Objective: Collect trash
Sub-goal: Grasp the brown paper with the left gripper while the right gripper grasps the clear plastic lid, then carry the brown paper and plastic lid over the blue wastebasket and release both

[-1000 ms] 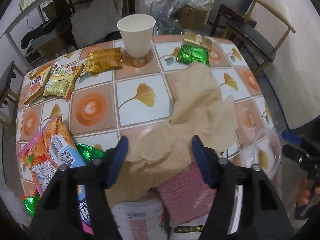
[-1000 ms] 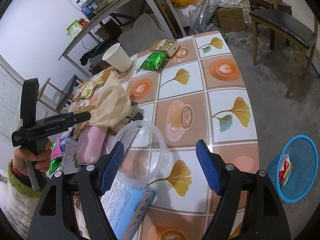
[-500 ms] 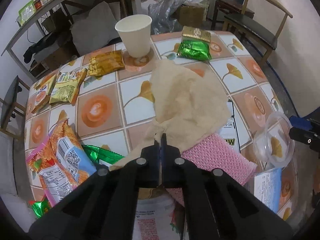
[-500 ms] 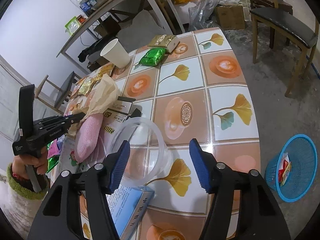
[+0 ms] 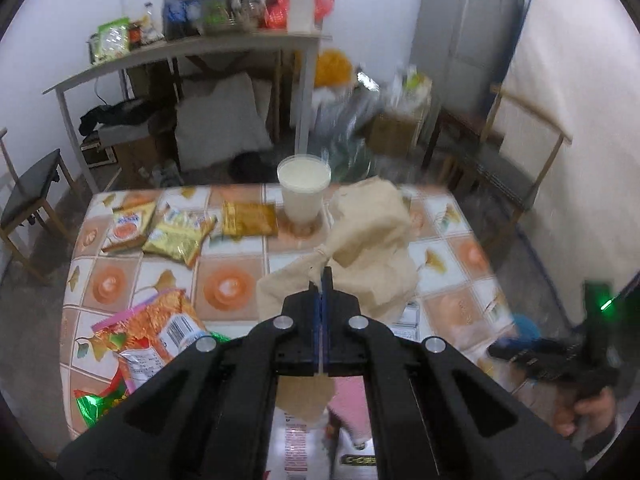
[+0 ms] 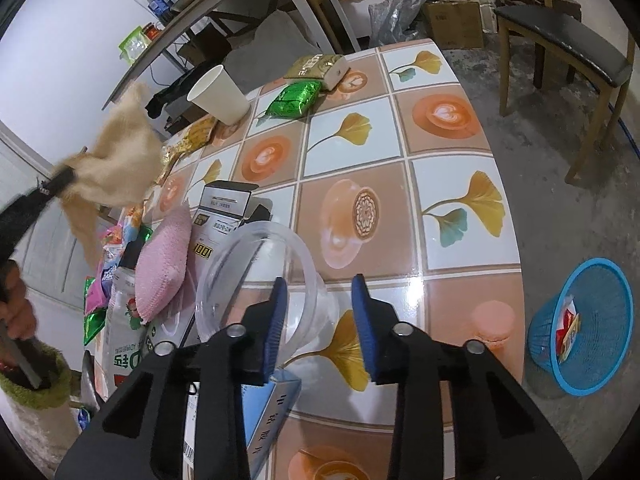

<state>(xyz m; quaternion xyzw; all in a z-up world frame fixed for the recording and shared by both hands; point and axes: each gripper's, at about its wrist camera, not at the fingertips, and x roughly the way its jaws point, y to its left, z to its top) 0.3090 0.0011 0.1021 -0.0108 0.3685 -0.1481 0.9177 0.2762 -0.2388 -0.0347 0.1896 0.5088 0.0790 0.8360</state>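
The crumpled brown paper [image 5: 372, 240] hangs above the counter [image 6: 400, 140], clenched in your left gripper [image 5: 322, 280]. The blue bin [image 6: 580, 320] sits on the floor to your far right (beyond your right gripper [image 6: 320, 312], fingers spread, empty), so carry it across.

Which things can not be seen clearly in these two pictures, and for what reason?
- Left wrist view: the left gripper hides where its fingers pinch the beige paper.
- Left wrist view: shelf items are motion-blurred.
- Right wrist view: wrappers inside the blue basket are too small to identify.
- Right wrist view: the pink sponge covers packaging labels beneath.
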